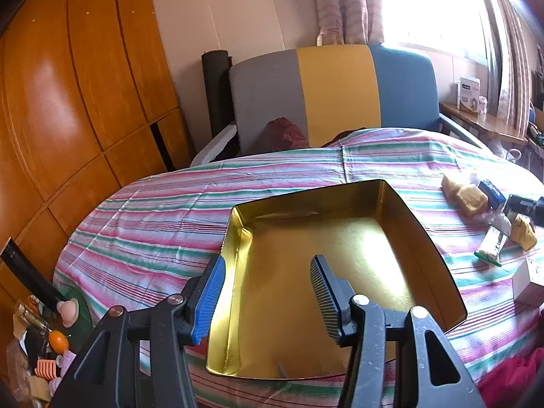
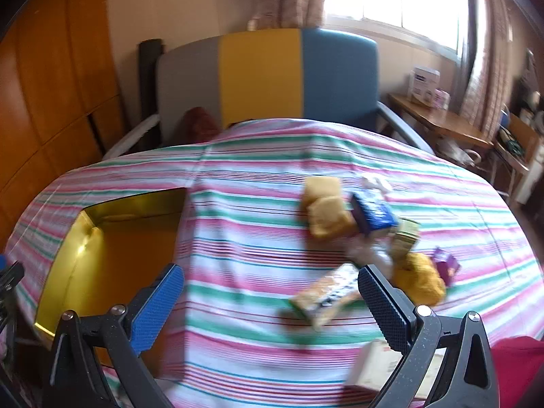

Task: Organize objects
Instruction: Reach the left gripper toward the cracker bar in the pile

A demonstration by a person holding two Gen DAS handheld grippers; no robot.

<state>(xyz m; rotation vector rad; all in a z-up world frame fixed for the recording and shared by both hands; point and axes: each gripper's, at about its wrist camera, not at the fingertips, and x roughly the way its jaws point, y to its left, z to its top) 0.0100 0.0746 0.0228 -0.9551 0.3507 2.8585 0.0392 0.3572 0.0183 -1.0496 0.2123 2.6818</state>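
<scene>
An empty gold tin (image 1: 306, 238) lies on the striped cloth, and shows at the left (image 2: 112, 248) in the right wrist view. My left gripper (image 1: 268, 297) is open and straddles the tin's left wall, one finger outside and one over the floor. A cluster of snacks lies to the right: two yellow cake packets (image 2: 326, 210), a blue packet (image 2: 374, 214), a long bar packet (image 2: 326, 294), a yellow bun (image 2: 421, 280) and a purple packet (image 2: 447, 265). My right gripper (image 2: 268, 306) hangs wide open over the cloth, its right finger beside the bar packet, holding nothing.
A pale box (image 2: 374, 367) sits at the near edge under my right finger. A grey, yellow and blue chair (image 1: 336, 91) stands behind the table. Wooden cupboards (image 1: 68, 102) line the left. Clutter (image 1: 44, 340) lies low left, a side table (image 2: 438, 122) far right.
</scene>
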